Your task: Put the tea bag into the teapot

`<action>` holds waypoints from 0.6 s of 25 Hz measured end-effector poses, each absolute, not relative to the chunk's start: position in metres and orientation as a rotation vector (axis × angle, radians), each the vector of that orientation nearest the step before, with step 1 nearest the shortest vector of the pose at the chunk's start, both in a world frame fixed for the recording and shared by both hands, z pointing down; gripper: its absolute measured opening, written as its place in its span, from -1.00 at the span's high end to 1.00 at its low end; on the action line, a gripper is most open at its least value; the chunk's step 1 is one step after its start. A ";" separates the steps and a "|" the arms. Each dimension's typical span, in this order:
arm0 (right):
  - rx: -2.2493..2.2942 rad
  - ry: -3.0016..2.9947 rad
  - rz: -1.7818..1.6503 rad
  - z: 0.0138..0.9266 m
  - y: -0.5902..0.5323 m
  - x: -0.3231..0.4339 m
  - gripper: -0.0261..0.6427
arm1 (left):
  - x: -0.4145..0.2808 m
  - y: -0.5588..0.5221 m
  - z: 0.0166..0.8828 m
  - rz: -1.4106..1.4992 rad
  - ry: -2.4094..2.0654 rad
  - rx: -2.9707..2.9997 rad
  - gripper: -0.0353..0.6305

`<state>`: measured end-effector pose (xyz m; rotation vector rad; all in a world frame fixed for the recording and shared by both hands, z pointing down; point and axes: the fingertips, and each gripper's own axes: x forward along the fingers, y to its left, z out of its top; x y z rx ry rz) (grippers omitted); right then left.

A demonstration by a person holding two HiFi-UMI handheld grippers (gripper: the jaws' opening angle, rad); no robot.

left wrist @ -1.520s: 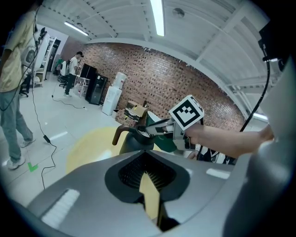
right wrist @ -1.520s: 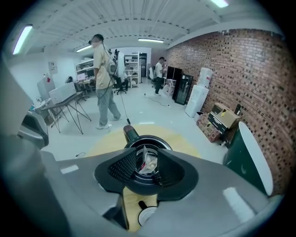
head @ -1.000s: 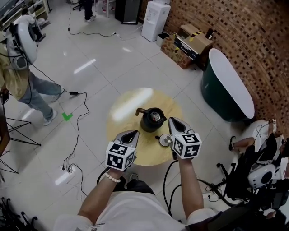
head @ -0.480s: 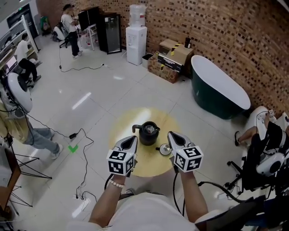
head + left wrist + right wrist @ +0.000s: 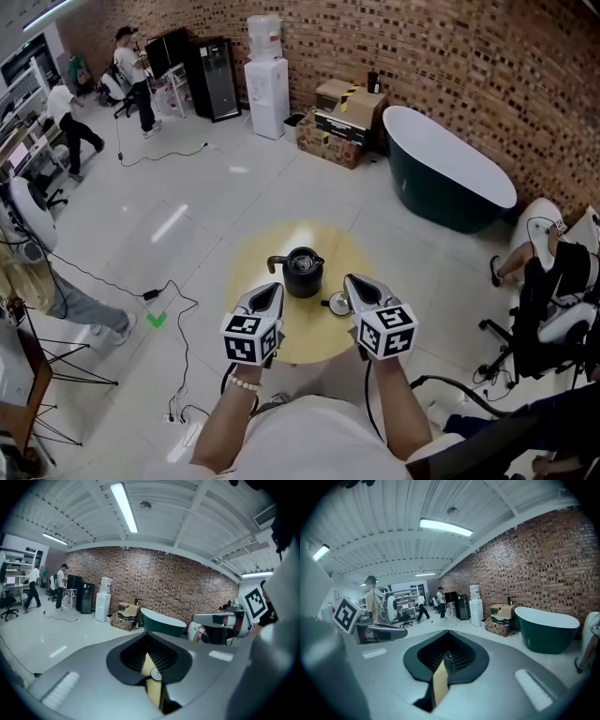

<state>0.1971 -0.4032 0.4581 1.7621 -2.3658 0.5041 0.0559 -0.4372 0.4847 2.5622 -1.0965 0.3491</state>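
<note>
The tea bag itself I cannot find in any view: it does not lie on the bare wood of the table, and neither gripper has it. The round black teapot with a side handle [image 5: 303,272] stands near the middle of the round yellow wooden table [image 5: 246,272]. What is inside its mouth is too small to tell. Just to the right of the teapot, on the side towards the person, lies a small round silvery thing [image 5: 337,302], probably the lid.

The left gripper [image 5: 272,289] hangs beside the teapot on its left, a little nearer to the person. Its jaws are drawn together to a thin slit and nothing is between them. The right gripper [image 5: 352,281] is on the other side of the teapot, next to the silvery thing. Its jaws are also brought together and hold nothing.

I judge that either the task has not really begun or the bag is already inside. If the bag is still out, the next move calls first for finding it, then for opening one pair of jaws and pinching it. After that it must be carried over the teapot's mouth.
</note>
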 end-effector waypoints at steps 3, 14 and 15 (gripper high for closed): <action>1.754 -2.375 0.497 0.457 -0.400 0.201 0.92 | 0.056 -0.434 0.486 0.342 -1.117 2.551 0.86; 1.663 -2.456 0.541 0.469 -0.369 0.202 0.92 | 0.056 -0.390 0.493 0.366 -1.208 2.493 0.86; 1.660 -2.461 0.545 0.471 -0.366 0.202 0.92 | 0.056 -0.386 0.494 0.370 -1.208 2.492 0.86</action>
